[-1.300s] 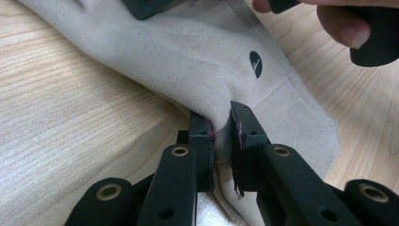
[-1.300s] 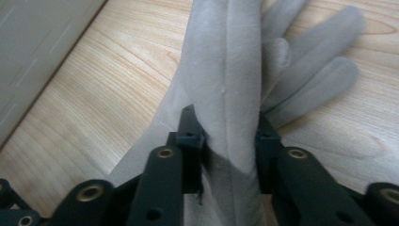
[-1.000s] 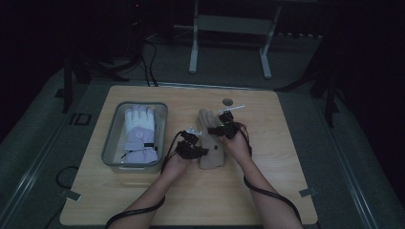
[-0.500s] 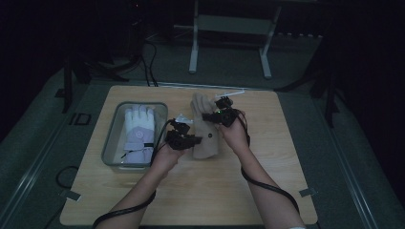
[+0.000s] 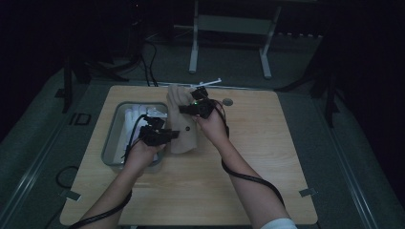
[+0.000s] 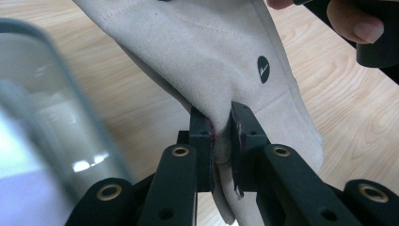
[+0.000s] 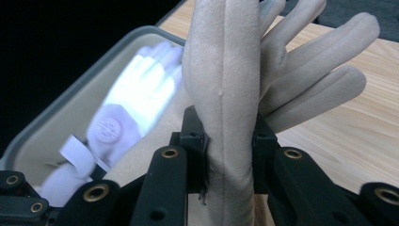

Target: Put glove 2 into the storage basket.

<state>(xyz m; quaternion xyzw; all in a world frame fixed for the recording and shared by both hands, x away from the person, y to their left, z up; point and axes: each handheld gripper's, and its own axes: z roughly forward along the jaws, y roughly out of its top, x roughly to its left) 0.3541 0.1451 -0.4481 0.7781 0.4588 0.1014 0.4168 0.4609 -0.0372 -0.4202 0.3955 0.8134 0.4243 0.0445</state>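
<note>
Nearest us, our forearms enter from the bottom edge of the high view, a black cable (image 5: 248, 177) trailing along the right one. Our left gripper (image 5: 165, 135) is clenched on the cuff end of a beige suede glove (image 5: 184, 129); in the left gripper view its jaws pinch a fold of the fabric just below a small round black logo (image 6: 263, 69). Our right gripper (image 5: 193, 107) grasps the same glove farther up, near the fingers; in the right gripper view the jaws squeeze a ridge of the suede and the glove's fingers (image 7: 324, 61) splay beyond them. The glove hangs between the two grippers, lifted off the wooden table (image 5: 267, 157), just beside the right edge of a grey tray (image 5: 111, 143). A white glove (image 7: 136, 103) lies in that tray. Farther off, a small round dark object (image 5: 228, 101) sits on the table near its far edge, and a thin white item (image 5: 210, 82) lies at that edge; we cannot tell what either is. Beyond the table, a pale metal stand (image 5: 229, 28) rests on the floor.
</note>
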